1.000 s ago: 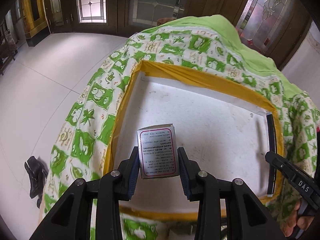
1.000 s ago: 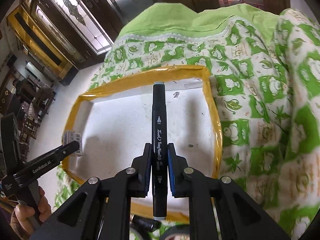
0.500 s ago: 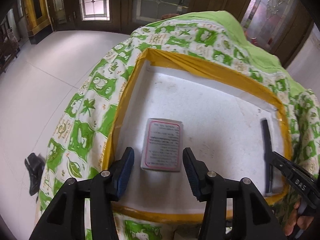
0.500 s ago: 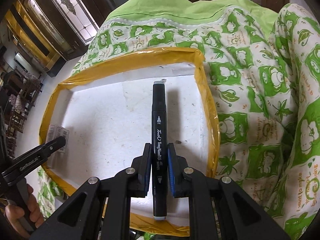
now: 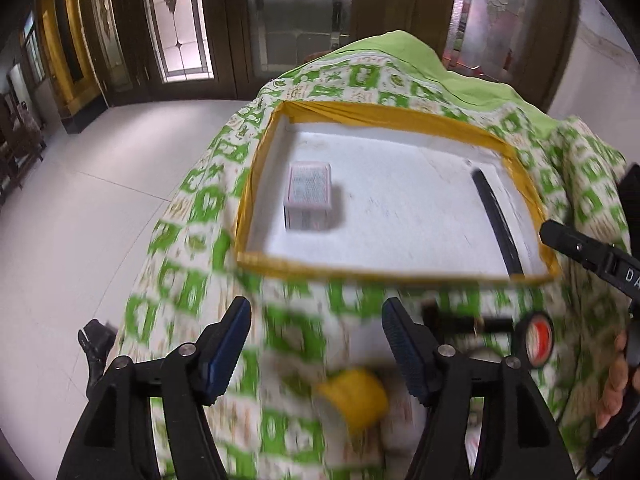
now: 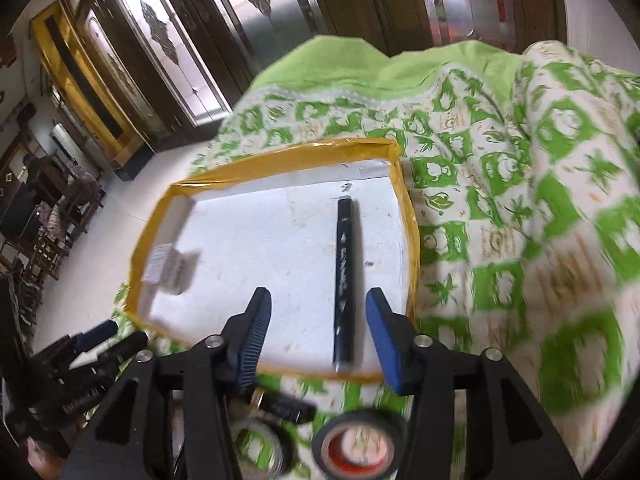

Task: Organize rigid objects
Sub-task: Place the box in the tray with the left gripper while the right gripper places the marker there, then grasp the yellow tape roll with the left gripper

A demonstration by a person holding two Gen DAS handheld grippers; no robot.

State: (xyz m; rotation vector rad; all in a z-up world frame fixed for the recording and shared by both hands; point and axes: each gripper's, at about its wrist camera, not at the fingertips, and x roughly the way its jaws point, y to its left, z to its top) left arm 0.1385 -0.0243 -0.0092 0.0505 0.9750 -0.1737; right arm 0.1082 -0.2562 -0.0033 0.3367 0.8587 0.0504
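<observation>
Green-and-white patterned cloth (image 6: 520, 208) covers the surface, with a plain green band (image 6: 360, 68) at its far edge. Pale tiled floor (image 5: 80, 208) lies left of the cloth. Dark wooden doors with frosted decorative glass panes (image 5: 180, 32) stand beyond the floor, behind the cloth. Gold-framed dark panel (image 6: 80, 80) sits left of those doors. Dark wooden chairs (image 6: 52, 232) stand on the floor far left of the cloth, blurred. A dark shoe-like thing (image 5: 94, 340) lies on the floor just beside the cloth's near left edge; cannot tell exactly what.
</observation>
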